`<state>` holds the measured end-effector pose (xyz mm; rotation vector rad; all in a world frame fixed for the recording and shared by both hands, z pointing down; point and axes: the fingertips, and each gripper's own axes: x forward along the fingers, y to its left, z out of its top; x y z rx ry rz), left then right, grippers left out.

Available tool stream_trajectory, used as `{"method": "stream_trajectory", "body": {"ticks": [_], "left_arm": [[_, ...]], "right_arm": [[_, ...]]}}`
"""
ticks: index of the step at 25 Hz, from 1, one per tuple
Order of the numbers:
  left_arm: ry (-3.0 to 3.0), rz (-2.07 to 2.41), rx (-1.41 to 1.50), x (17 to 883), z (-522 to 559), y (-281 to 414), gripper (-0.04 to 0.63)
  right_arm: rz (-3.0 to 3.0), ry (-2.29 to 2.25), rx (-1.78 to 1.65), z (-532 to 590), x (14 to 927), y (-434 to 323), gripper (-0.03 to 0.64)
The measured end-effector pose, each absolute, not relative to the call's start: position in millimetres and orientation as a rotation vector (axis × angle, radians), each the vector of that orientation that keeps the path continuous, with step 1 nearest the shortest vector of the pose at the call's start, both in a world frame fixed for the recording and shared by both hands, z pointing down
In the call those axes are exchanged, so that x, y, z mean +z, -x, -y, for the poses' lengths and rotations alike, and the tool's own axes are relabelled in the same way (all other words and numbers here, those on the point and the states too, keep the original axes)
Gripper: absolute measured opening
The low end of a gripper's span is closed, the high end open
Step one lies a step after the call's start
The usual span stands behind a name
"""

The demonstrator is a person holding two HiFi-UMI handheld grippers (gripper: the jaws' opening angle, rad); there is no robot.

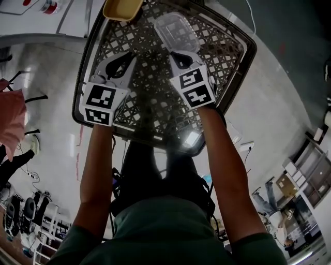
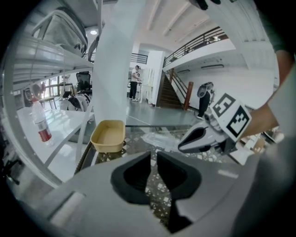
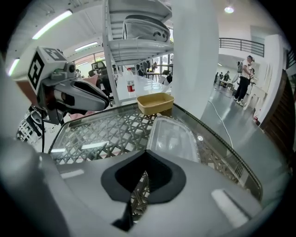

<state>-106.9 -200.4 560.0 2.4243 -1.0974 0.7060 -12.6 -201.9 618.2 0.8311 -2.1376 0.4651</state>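
The left tool [image 2: 153, 156] is hovering over the bench [image 1: 227, 57] with its dark pads standing only a narrow slit apart and nothing lying between them. The right tool [image 3: 145, 155] is pressing its tips together, leaving just a small triangular gap lower down, and it is gripping nothing. The right tool [image 1: 174, 52] is pointing at the near end of a clear plastic container [image 1: 177, 31], which is lying flat just beyond the tips; whether they are touching is not showing. The container [image 3: 173, 136] is shallow, glossy and round-cornered. Behind it a tan, matte, rectangular tray [image 1: 122, 9] is sitting at the far edge. The bench is showing a smooth glass top over woven lattice, framed by a dark rounded rim.
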Motion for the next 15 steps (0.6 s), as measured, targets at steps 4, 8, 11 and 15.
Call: {"method": "stream_trajectory", "body": {"ticks": [4, 8, 11, 15], "left_arm": [[-2.423, 1.115, 0.705, 544, 201, 108, 0.043], [-2.446, 1.132, 0.695, 522, 199, 109, 0.043], [-2.464, 1.146, 0.687, 507, 195, 112, 0.041], [-2.479, 1.17, 0.676, 489, 189, 116, 0.04]], "right_arm": [[2.174, -0.851, 0.434, 200, 585, 13, 0.003], [2.211, -0.871, 0.396, 197, 546, 16, 0.002], [2.236, -0.882, 0.365, 192, 522, 19, 0.002], [2.258, -0.883, 0.339, 185, 496, 22, 0.0]]}}
